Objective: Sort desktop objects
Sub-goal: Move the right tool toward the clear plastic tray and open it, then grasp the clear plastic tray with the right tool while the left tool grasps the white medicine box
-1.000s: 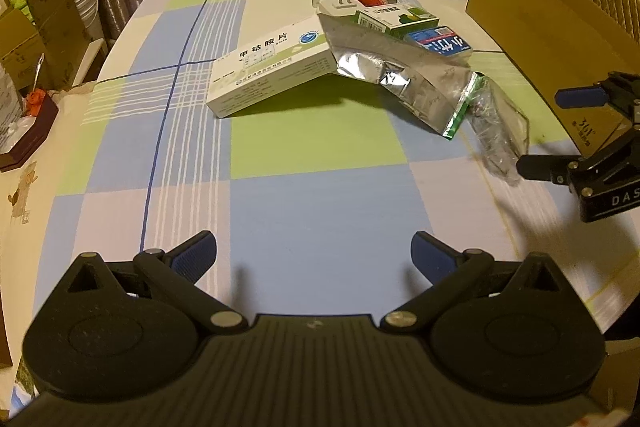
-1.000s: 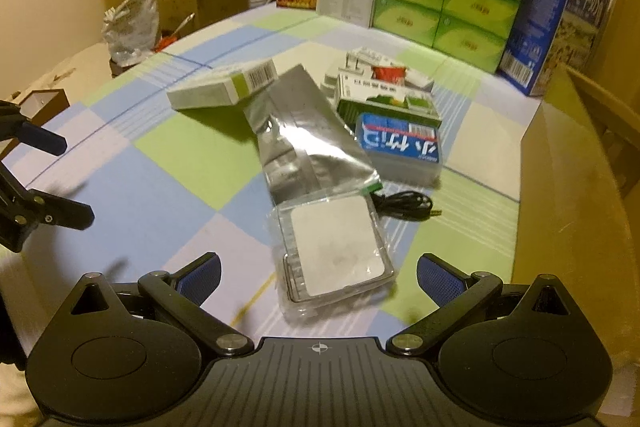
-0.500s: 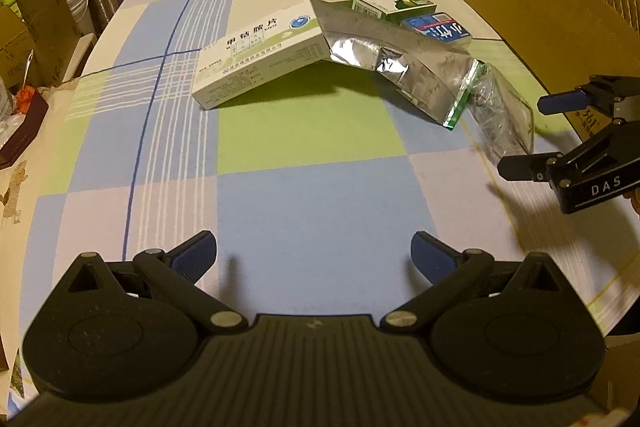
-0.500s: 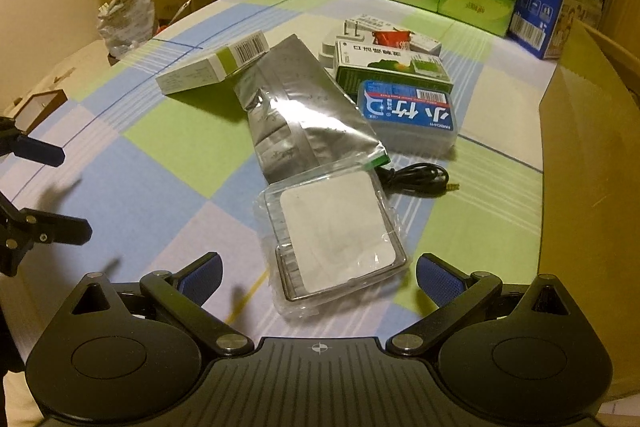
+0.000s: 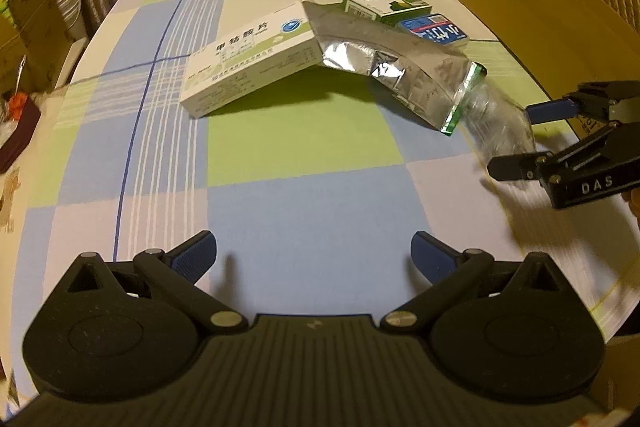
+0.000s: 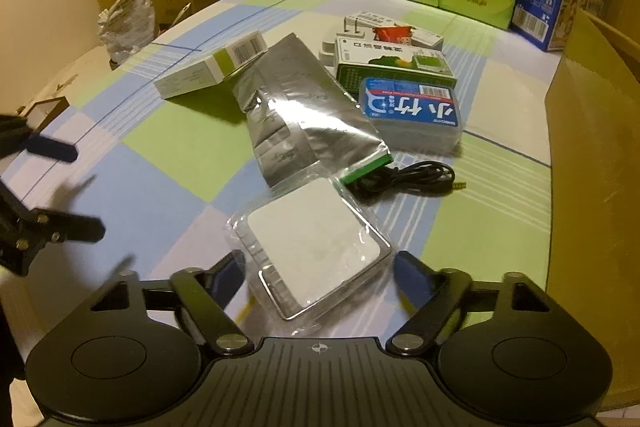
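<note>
Right gripper (image 6: 318,277) jaws closing around clear plastic case (image 6: 310,251) lying near tabletop's (image 5: 304,211) right edge, pads not yet pressing. Left gripper (image 5: 314,255) hovering, jaws wide apart, empty.

Both my wrist views look steeply down past my fingers at the table (image 5: 312,211); both share the foil pouch (image 6: 304,115), near.

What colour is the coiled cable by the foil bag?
Black; the coiled cable shows best in the right wrist view.
</note>
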